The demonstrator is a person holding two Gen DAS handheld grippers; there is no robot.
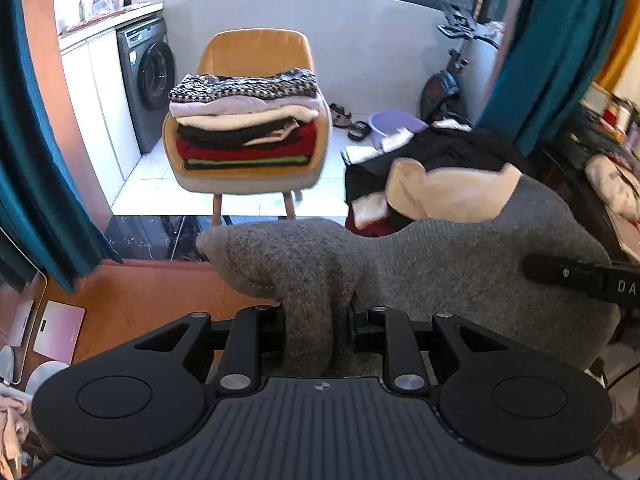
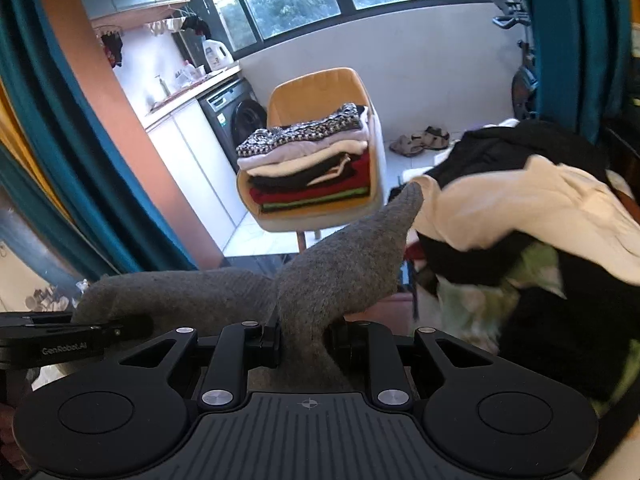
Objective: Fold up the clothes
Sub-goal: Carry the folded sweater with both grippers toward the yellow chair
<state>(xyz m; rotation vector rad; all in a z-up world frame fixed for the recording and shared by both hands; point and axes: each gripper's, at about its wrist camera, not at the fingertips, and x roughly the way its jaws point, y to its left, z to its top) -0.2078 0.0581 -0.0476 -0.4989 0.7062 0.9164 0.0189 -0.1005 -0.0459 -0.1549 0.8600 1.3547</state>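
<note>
- Here the left gripper (image 1: 316, 320) pinches a bunched fold of the grey knit (image 1: 460, 256), which humps up from between its jaws.
- The right gripper (image 2: 304, 340) is clamped on another fold of the same knit, and a pointed tip of the cloth sticks up and away from it.
- The knit hangs in the air, stretched between the two grippers; each wrist view shows the other gripper at its edge.
- Ahead, a chair (image 1: 256, 52) holds a neat stack (image 1: 244, 120) of folded clothes.
- To the right lies a loose pile (image 2: 520, 216) of black and cream clothes, blurred, so single pieces are hard to make out.
- A washer (image 1: 148, 76) stands left of the chair.
</note>
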